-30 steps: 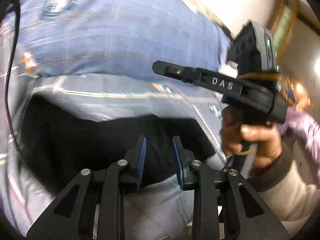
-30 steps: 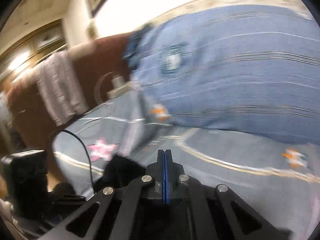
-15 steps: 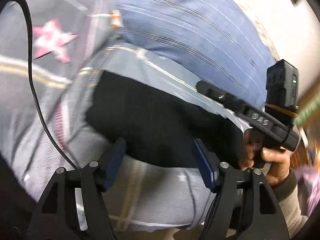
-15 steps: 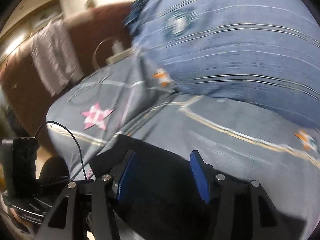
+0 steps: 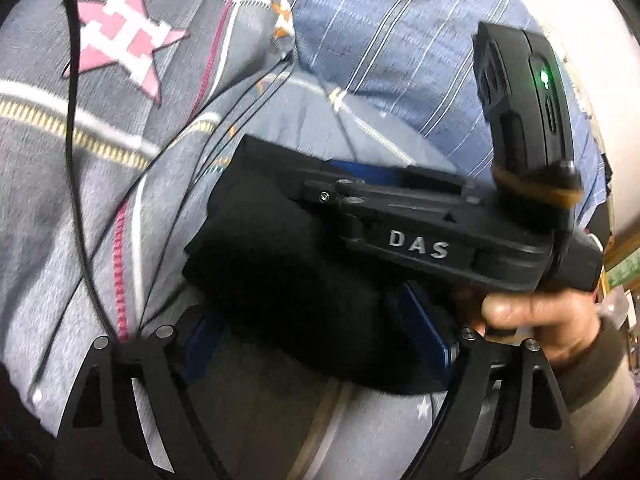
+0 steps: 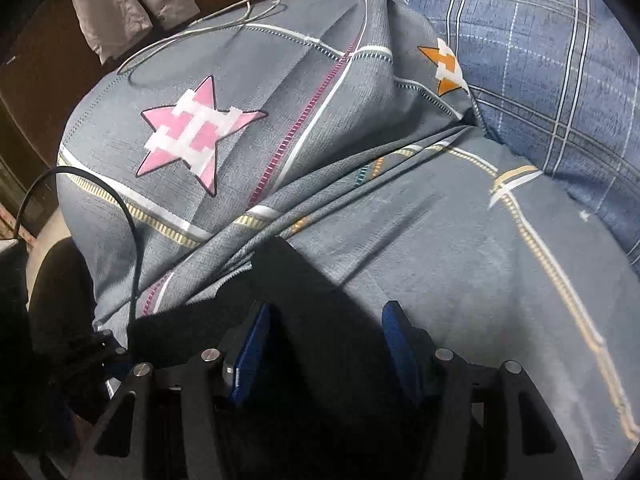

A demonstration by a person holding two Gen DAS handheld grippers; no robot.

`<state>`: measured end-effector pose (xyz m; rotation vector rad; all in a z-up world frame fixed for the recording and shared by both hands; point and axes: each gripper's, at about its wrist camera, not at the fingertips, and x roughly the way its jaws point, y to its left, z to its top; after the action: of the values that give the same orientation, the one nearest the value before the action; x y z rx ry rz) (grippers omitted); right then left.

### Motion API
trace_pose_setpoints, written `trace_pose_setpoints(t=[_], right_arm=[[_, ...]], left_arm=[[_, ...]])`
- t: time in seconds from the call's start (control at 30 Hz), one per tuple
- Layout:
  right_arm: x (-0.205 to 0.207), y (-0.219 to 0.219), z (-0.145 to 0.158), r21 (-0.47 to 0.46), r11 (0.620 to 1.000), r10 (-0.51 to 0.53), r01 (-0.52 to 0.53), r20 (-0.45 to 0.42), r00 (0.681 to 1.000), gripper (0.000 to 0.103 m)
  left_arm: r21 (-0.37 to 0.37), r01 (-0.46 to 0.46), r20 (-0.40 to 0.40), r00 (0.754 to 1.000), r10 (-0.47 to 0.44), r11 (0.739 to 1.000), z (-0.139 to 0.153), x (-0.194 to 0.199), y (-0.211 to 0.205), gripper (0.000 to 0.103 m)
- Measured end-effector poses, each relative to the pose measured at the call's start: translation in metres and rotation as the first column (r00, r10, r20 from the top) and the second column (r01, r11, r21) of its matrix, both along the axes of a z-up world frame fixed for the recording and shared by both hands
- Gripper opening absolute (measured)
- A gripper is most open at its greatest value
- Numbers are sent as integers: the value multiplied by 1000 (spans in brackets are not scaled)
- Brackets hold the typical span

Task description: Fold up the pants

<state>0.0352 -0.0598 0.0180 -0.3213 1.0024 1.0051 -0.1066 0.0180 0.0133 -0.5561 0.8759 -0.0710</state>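
A: Left wrist view, nearest item first: what is the left gripper's (image 5: 320,344) condition?

B: Its jaws are spread wide. Blue ribbed pads (image 5: 426,330) sit on black linkage arms with bright rivets. Neither pad clamps fabric.

A: Where are the pants (image 5: 280,264)?

B: They lie as a compact black bundle on the bed, matte and soft, with a squared upper corner. The bundle fills the gap between the left fingers and runs beyond them.

A: And the right gripper (image 6: 328,356)?

B: Also spread wide. In the right wrist view its blue pads stand apart above the dark cloth (image 6: 320,300). Whether they touch it cannot be determined. In the left wrist view its rigid black body, marked DAS, crosses over the bundle, held by the right hand (image 5: 532,320).

A: Supporting surface?

B: A grey woven sheet (image 6: 440,248), creased into diagonal folds, printed with white, yellow and magenta lines and a pink star (image 6: 192,132).

A: Farther back?

B: A blue plaid pillow (image 6: 560,80), rounded and plump. A thin white cable (image 6: 224,20) loops near the sheet's far edge.
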Motion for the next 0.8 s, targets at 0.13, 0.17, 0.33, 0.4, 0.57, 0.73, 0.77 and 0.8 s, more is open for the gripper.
trace_pose_setpoints(t=[0.13,0.17,0.33,0.4,0.57,0.73,0.77,0.8], right_arm=[[-9,-27,28,129,989,-69,67,15,997,13],[-13,-37,40,173,981,-91,86,21,996,12],[-33,-136,93,382,896,-259,227,35,965,10],[-45,-195,103,442,839,-363,317,21,932,8],[-64,-290,69,348,729,-605,589,-72,793,0],[-88,-330,35,307,619,-703,723,-196,684,8],[-94,-334,34,328,601,-704,729,-213,677,21],[-99,-337,34,339,588,-706,734,-227,671,41]], left_arm=[[-12,82,80,994,-81,997,19,3,-9,32],[-8,114,131,985,-112,993,33,-1,-15,30],[56,317,293,901,-319,947,88,-12,-68,28],[86,410,308,856,-415,908,94,-10,-97,28],[101,588,193,780,-596,802,53,15,-171,28],[130,684,140,705,-696,718,52,9,-193,30],[152,693,142,690,-709,705,59,4,-191,38],[165,698,149,681,-717,697,65,1,-188,47]])
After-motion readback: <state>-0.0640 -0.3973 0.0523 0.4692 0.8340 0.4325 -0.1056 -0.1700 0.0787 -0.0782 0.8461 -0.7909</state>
